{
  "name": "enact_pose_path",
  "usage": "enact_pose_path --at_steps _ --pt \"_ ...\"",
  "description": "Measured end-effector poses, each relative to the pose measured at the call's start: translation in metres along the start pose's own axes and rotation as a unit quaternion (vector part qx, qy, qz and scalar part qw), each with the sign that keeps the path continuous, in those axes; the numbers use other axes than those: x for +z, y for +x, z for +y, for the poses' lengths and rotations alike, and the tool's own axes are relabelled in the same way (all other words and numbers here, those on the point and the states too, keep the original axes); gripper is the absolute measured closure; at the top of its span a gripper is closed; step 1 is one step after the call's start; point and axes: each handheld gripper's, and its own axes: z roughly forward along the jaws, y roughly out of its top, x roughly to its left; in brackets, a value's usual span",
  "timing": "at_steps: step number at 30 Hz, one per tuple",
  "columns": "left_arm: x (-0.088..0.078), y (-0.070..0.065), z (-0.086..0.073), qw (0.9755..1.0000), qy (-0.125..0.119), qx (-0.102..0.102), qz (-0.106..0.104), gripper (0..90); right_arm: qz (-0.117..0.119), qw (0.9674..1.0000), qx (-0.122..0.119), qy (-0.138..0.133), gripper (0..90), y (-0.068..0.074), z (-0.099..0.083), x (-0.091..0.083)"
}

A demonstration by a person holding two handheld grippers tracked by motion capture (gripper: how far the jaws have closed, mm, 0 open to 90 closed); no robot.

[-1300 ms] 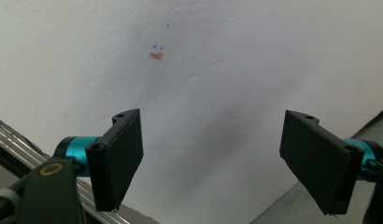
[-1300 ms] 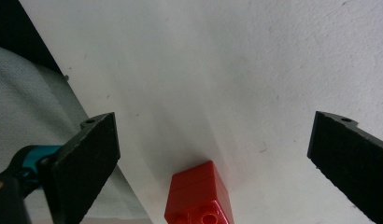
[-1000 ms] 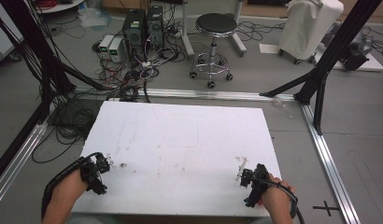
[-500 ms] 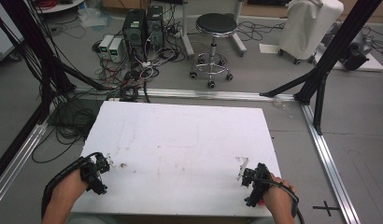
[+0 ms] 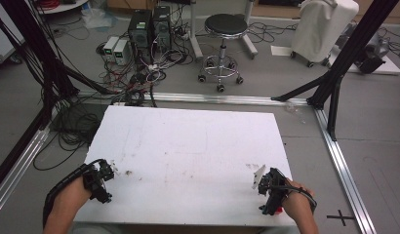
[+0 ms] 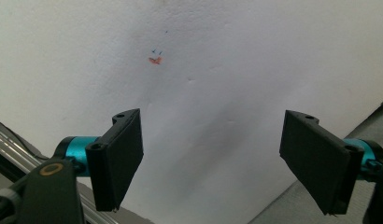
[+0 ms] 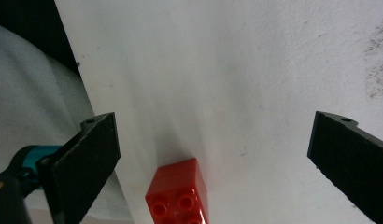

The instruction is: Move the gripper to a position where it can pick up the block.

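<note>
both grippers' jaws spread wide, red brick [image 7: 179, 192] loose on white table [image 5: 198, 146].

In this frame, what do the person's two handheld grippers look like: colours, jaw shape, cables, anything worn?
Both tongs have two flat, black, rectangular jaws with small screw holes, carried on turquoise metal cylinders. The left black tongs trail a thick black cable that loops back beside the forearm. The right black tongs carry a pale three-cornered plate on top, and a black cable or strap crosses the hand behind them. No sleeves are visible on the forearms.
</note>
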Motion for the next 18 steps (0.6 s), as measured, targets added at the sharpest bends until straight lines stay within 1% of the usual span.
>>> enact_pose_path --at_steps 1,2,3,6,7,8,9,10,11,14,15,16,17,18 --pt "0.0 0.0 0.0 1.0 -0.002 0.0 0.001 21.8 -0.001 1.0 -0.008 -0.005 1.5 -0.002 -0.003 -0.003" --pt "0.0 0.0 0.0 1.0 -0.002 0.0 0.001 21.8 -0.001 1.0 -0.008 -0.005 1.5 -0.002 -0.003 -0.003" --pt "0.0 0.0 0.0 1.0 -0.001 0.0 -0.001 21.8 -0.001 0.9998 -0.018 -0.009 1.6 -0.003 -0.005 -0.005" --pt "0.0 0.0 0.0 1.0 0.0 -0.002 -0.001 21.8 -0.001 0.9997 -0.024 -0.011 1.5 -0.004 -0.007 -0.008" --pt "0.001 0.0 0.0 1.0 0.0 -0.001 -0.001 21.8 -0.002 0.9994 -0.032 -0.014 1.6 -0.005 -0.009 -0.01" --pt "0.001 0.0 0.0 1.0 0.0 -0.001 -0.001 21.8 -0.002 0.9994 -0.032 -0.014 1.6 -0.005 -0.009 -0.01" --pt "0.001 0.0 0.0 1.0 0.0 -0.001 -0.002 21.8 -0.003 0.999 -0.042 -0.015 1.6 -0.006 -0.012 -0.012" --pt "0.001 0.0 0.0 1.0 0.0 -0.001 -0.003 21.8 -0.003 0.999 -0.042 -0.015 1.6 -0.006 -0.012 -0.012" --pt "0.001 0.0 0.0 1.0 0.0 -0.001 -0.001 21.8 -0.003 0.9987 -0.049 -0.014 1.5 -0.007 -0.014 -0.014" --pt "0.001 0.001 -0.001 1.0 -0.002 -0.002 -0.001 21.8 -0.001 0.9984 -0.055 -0.012 1.5 -0.006 -0.016 -0.015" --pt "0.001 0.001 -0.001 1.0 -0.001 -0.004 0.001 21.8 0.004 0.9976 -0.069 -0.008 1.6 -0.005 -0.018 -0.015" --pt "0.001 0.001 -0.001 1.0 -0.001 -0.004 0.001 21.8 0.004 0.9976 -0.069 -0.008 1.6 -0.005 -0.018 -0.015" --pt "0.001 0.001 -0.001 1.0 -0.003 -0.005 0.001 21.8 0.003 0.9969 -0.079 -0.001 1.5 -0.004 -0.021 -0.016" --pt "0.001 0.001 -0.001 1.0 -0.003 -0.005 0.001 21.8 0.003 0.9969 -0.079 -0.001 1.5 -0.004 -0.021 -0.016"
